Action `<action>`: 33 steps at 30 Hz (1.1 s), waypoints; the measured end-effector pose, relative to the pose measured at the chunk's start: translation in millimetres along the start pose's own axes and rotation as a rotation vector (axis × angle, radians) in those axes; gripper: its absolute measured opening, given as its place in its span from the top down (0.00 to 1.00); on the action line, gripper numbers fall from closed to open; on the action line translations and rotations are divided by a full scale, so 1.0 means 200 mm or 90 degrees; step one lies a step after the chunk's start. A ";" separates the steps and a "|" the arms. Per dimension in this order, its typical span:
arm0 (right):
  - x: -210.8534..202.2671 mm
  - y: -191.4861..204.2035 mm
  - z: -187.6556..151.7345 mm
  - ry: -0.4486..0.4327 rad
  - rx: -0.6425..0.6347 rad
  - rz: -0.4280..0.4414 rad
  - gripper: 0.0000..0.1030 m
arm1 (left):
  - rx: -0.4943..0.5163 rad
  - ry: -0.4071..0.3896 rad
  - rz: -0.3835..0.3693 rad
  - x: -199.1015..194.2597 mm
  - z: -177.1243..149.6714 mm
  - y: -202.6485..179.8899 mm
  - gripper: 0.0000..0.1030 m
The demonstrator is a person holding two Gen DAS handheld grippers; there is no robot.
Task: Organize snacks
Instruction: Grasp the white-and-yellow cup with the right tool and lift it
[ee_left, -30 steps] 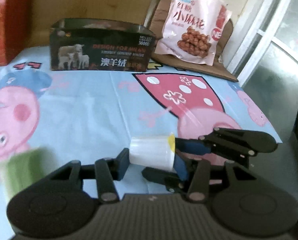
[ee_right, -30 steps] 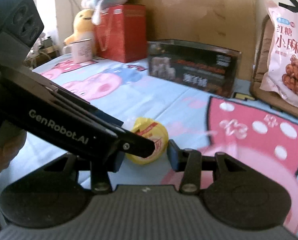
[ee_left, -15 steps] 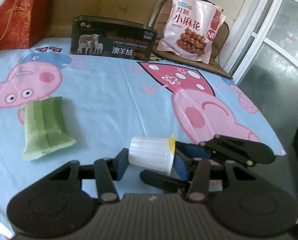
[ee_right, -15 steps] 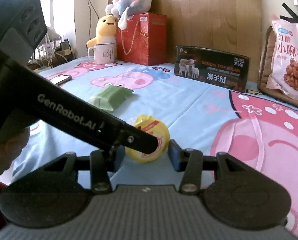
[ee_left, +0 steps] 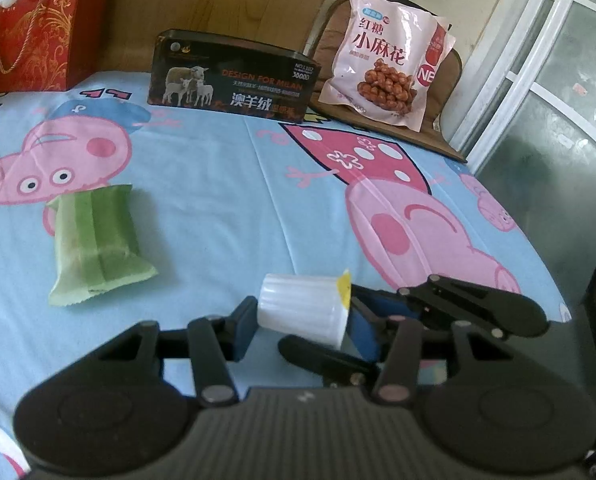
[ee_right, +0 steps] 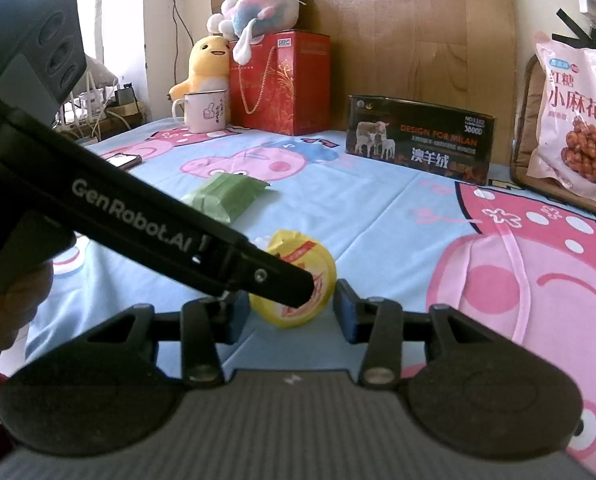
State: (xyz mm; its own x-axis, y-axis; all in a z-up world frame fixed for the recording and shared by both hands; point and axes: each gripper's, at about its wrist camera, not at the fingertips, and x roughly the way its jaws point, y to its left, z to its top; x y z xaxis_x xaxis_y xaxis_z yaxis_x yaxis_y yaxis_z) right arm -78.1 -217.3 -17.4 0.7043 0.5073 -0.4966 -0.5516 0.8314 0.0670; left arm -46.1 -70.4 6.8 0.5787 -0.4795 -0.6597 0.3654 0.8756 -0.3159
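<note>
Both of my grippers had drawn back across the table with the cup between them, so the dark box looked farther off than a second before and the green packet, then only a blur, lay sharp to the left. Closest to me, my left gripper (ee_left: 302, 326) clasped the jelly cup (ee_left: 298, 310) on its side, white base against one blue pad and yellow lid against the other, its jaws easing open though the pads were still on the cup. My right gripper (ee_right: 286, 312) came in from the other side with the same cup between its fingers, the lid facing its camera; its jaws were closing, one pad stood just beside the lid's rim and the other was hidden behind my left tool, so I could not tell whether it pressed. My left hand (ee_right: 14, 320) showed at the edge, wrapped around the left tool's handle. The cup hung low over the cartoon tablecloth (ee_left: 226, 184) near its front edge. Farther in, the green packet (ee_left: 96, 240) lay flat on the cloth, well apart from the cup. A phone (ee_right: 124, 159) lay farther left. At the back stood the dark box (ee_left: 234, 76), open at the top, with the pink snack bag (ee_left: 390, 60) leaning on a brown chair cushion (ee_left: 434, 136) beside it. On the far left stood a red gift bag (ee_left: 38, 28) with a mug (ee_right: 206, 110) and a yellow plush toy (ee_right: 208, 64) next to it.
</note>
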 end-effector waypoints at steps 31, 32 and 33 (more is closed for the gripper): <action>0.00 -0.01 0.01 0.000 0.014 -0.004 0.56 | 0.002 -0.011 -0.034 0.00 0.00 0.05 0.55; 0.00 -0.01 0.01 0.001 0.017 -0.004 0.56 | 0.002 -0.011 -0.037 0.00 0.01 0.05 0.55; 0.00 -0.01 0.01 0.001 0.018 -0.006 0.56 | 0.004 -0.011 -0.038 0.00 0.01 0.05 0.55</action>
State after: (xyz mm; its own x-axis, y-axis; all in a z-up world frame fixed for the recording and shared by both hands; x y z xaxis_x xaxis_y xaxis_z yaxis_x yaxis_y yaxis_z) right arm -75.8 -218.3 -15.9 0.7090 0.4991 -0.4982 -0.5317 0.8424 0.0873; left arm -40.7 -62.2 4.3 0.5682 -0.5319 -0.6278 0.4037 0.8451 -0.3506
